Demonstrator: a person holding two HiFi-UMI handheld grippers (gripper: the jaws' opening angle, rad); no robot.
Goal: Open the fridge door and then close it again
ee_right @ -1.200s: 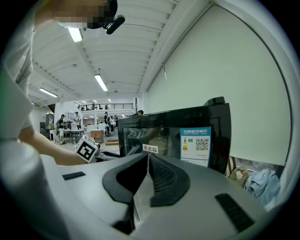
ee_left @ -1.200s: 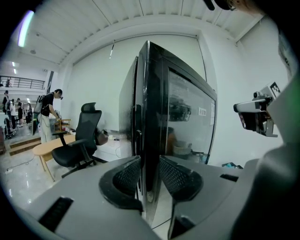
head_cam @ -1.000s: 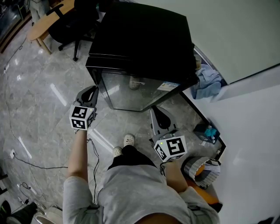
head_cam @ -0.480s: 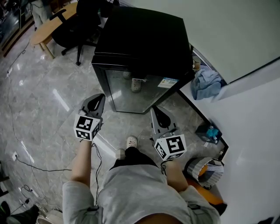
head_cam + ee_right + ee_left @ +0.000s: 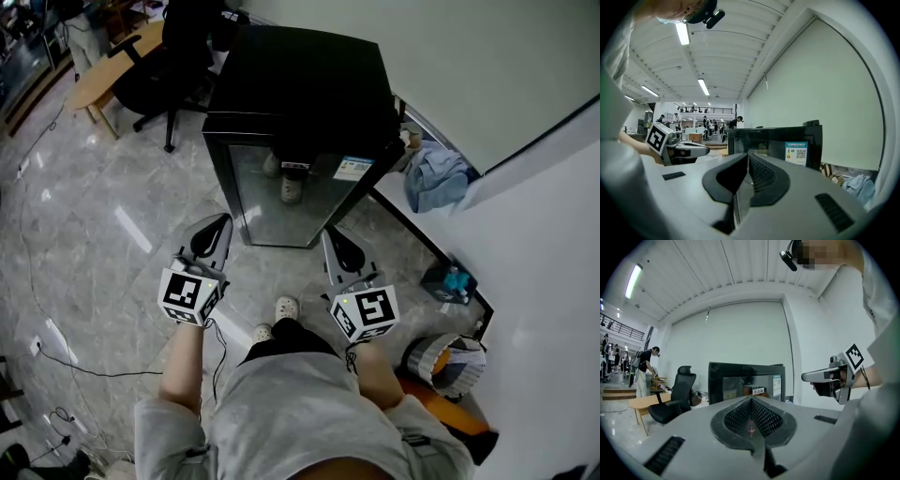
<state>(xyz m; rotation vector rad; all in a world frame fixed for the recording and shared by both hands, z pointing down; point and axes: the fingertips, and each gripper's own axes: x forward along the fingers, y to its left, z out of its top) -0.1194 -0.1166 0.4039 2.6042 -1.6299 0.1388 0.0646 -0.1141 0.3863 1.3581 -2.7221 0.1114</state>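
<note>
Now your left gripper (image 5: 214,225) and right gripper (image 5: 334,234) hang before the fridge (image 5: 300,89), jaws pressed together on nothing; its door (image 5: 281,202) seems closed.

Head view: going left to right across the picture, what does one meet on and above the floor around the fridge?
wooden table → left tongs → shoes → right tongs → blue cloth. The office chair and the fridge are left out because they overlap their neighbours.
</note>
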